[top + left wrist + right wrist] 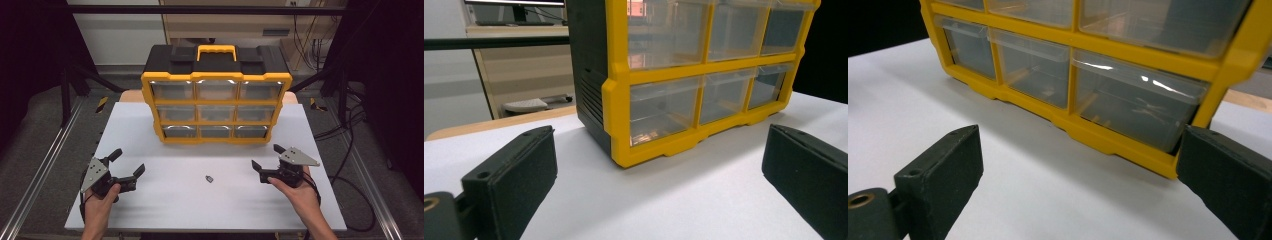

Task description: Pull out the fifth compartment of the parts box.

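Observation:
A yellow and black drawer cabinet (216, 102) with clear drawers stands at the back of the white table (150, 205); all its drawers look closed. A small dark part (209, 178) lies on the table in front of it, between the two hands. My left gripper (127, 162) rests at the front left, open and empty, facing the cabinet (704, 85). My right gripper (265, 156) sits at the front right, open and empty, pointing at the cabinet's bottom row of drawers (1068, 75). Both stand well apart from the small part.
Metal rails (45, 165) run along both sides of the table. Cables (350, 130) lie on the floor to the right. Behind the cabinet stand wooden furniture and a black crossbar (200, 9).

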`<state>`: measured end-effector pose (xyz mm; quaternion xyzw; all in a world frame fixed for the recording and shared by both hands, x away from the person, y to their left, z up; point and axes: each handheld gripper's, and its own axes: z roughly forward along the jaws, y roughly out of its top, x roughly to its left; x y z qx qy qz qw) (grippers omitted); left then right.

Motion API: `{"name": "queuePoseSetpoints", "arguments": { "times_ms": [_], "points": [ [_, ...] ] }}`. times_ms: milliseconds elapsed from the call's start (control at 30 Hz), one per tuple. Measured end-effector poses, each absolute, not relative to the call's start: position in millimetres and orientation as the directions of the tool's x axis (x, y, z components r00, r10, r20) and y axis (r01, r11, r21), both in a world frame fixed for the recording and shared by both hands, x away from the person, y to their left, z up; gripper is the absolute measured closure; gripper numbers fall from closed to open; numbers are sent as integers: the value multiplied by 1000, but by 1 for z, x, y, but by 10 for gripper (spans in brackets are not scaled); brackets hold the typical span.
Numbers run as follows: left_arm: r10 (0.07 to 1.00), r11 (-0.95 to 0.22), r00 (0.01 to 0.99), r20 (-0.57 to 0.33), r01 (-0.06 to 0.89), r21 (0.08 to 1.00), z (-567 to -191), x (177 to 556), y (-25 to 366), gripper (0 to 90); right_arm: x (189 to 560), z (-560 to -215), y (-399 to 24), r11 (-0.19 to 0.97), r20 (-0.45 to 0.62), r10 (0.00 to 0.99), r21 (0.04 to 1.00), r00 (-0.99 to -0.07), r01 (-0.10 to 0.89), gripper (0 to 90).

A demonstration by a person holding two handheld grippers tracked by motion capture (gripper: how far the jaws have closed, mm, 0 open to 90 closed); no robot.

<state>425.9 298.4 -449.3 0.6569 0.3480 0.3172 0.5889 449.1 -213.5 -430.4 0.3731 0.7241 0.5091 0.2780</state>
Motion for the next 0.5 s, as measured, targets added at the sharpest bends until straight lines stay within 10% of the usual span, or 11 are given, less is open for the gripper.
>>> {"name": "queuePoseSetpoints", "arguments": {
  "times_ms": [500],
  "points": [
    [821, -95, 570, 33, 80, 992, -449, 424, 293, 10, 467, -394, -168, 379, -211, 787, 907, -580, 186, 61]
  ]
}}
